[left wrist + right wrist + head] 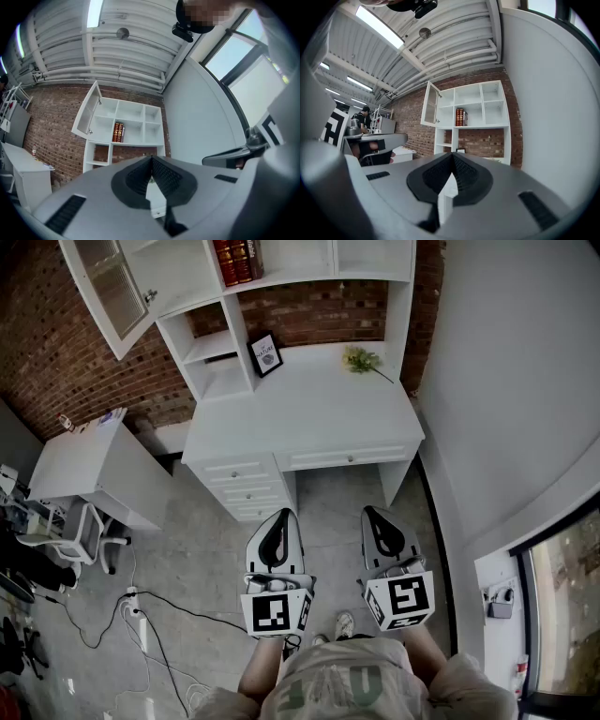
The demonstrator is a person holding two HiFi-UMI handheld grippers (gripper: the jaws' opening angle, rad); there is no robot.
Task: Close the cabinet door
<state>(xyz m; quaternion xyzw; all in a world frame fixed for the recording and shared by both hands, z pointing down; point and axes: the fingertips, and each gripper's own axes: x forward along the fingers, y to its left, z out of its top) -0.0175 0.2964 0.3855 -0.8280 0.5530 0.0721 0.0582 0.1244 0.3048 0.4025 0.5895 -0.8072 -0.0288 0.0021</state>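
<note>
The white shelf cabinet (pixel 281 268) stands on a white desk against the brick wall. Its glass-paned door (pixel 111 285) at the upper left hangs swung open; it also shows as the door (pixel 88 112) in the left gripper view and the door (pixel 431 104) in the right gripper view. My left gripper (pixel 283 514) and right gripper (pixel 372 512) are held side by side low over the floor, well short of the desk. Both point toward the cabinet. The left gripper (pixel 151 160) has its jaws shut on nothing, and the right gripper (pixel 452 156) is shut and empty too.
Red books (pixel 236 259) stand on an upper shelf. A small picture frame (pixel 265 353) and yellow flowers (pixel 361 359) sit on the desk top (pixel 309 413), with drawers (pixel 246 488) below. A white side table (pixel 84 465), an office chair (pixel 70 531) and floor cables (pixel 141 615) lie left. A white wall runs on the right.
</note>
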